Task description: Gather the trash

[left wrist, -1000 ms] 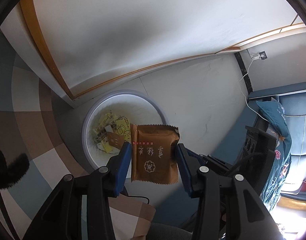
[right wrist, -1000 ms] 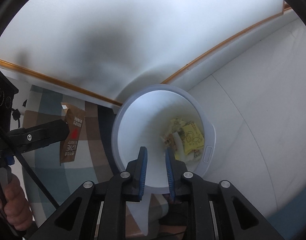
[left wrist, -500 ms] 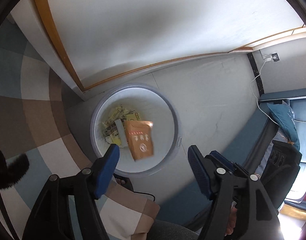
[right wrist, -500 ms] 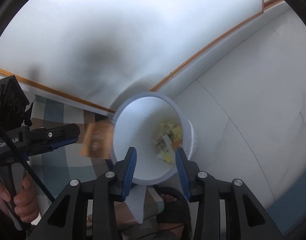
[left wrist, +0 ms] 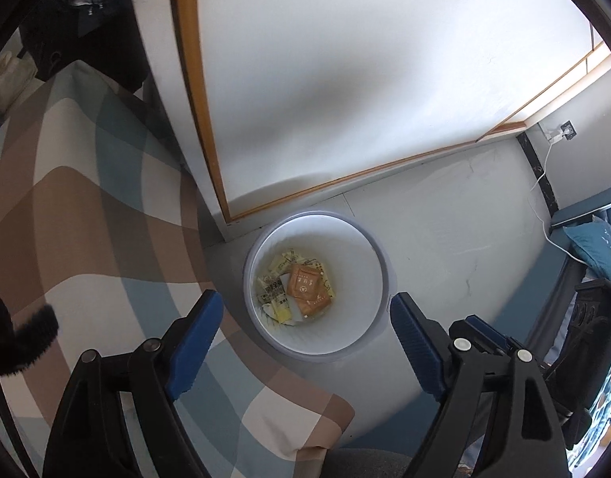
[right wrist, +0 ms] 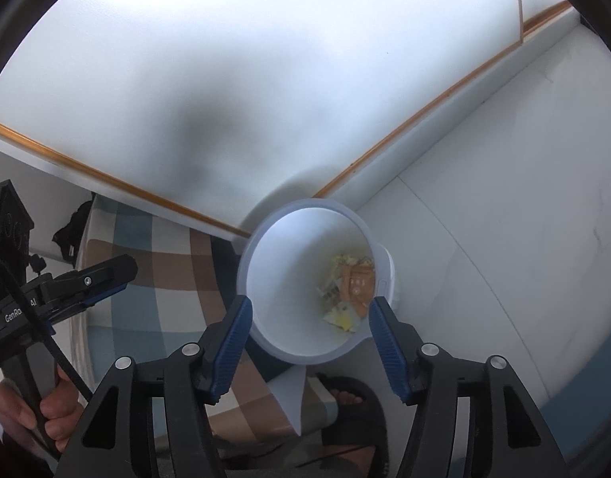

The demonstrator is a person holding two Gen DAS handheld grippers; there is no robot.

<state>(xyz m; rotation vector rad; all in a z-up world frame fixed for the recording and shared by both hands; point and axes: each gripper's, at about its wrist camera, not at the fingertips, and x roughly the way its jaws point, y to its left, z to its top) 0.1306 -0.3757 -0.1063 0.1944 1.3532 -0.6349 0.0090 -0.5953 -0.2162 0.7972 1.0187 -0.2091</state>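
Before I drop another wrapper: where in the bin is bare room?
The white bin floor is bare on the side nearest the left claw; wrappers crowd the side toward the white cabinet.

Your frames are bright, daylight-lit; glare blows out the lower right of the left view. A soft dark shadow smears the white surface (right wrist: 209,127). Fisheye bends the edges hard, black vignette at the corners. Center stays sharp.

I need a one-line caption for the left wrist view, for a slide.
Left gripper, jaws open, above the white bin holding an orange packet on yellow wrappers.
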